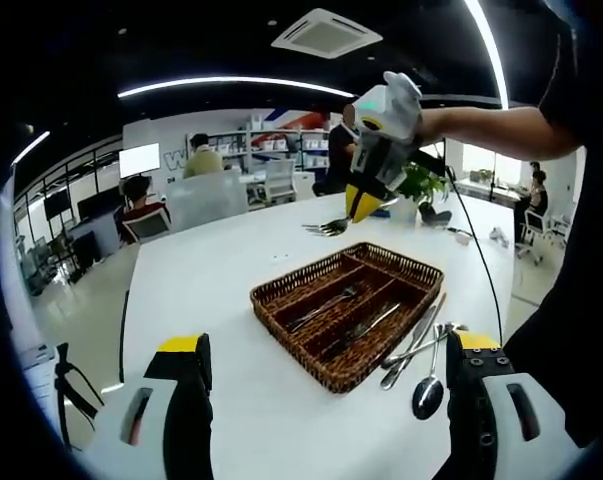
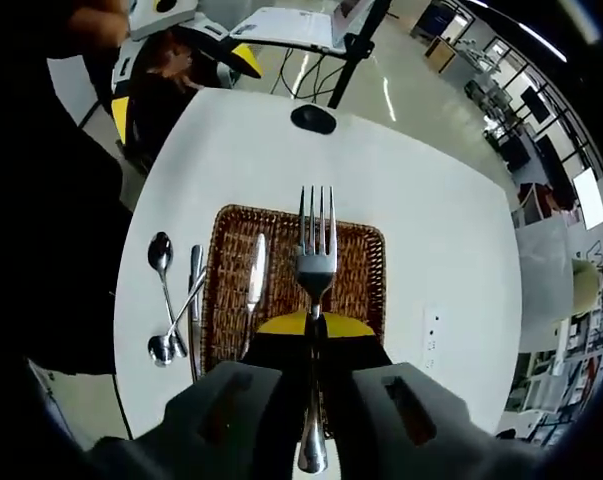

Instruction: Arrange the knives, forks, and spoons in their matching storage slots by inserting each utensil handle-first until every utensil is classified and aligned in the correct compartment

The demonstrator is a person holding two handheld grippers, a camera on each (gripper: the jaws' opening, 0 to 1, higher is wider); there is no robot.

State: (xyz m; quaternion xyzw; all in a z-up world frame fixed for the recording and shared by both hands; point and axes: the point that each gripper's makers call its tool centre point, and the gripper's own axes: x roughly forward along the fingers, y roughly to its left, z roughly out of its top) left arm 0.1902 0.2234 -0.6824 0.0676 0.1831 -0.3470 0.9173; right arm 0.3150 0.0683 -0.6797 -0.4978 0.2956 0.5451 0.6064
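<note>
In the right gripper view, our right gripper (image 2: 314, 330) has its yellow-tipped jaws closed tight on the neck of a shiny four-tined metal fork (image 2: 316, 258). The tines point away from the camera and the handle runs back between the jaws toward the lens. Fork and gripper hang above the brown woven wicker tray (image 2: 369, 262) with long divided compartments, which sits on the round white table (image 2: 421, 200). A silver table knife (image 2: 255, 275) lies lengthwise in one compartment of the tray.

On the table just beside the tray lie several loose pieces: a dark-bowled spoon (image 2: 161, 254), a second spoon (image 2: 162, 347) crossing it, and another knife (image 2: 195, 285) alongside them. A flat black oval object (image 2: 313, 118) rests on the table beyond the tray.

In the left gripper view, our left gripper (image 1: 331, 400) has its jaws standing wide apart with nothing between them, low over the near edge of the table (image 1: 221, 270). The tray (image 1: 281, 295) holds a few utensils (image 1: 356, 325) in its slots, and the loose knives and spoons (image 1: 421, 350) lie touching its side. Across the table the right gripper (image 1: 366, 205) carries the fork (image 1: 326, 228) above the table's far side, well apart from the tray.
</note>
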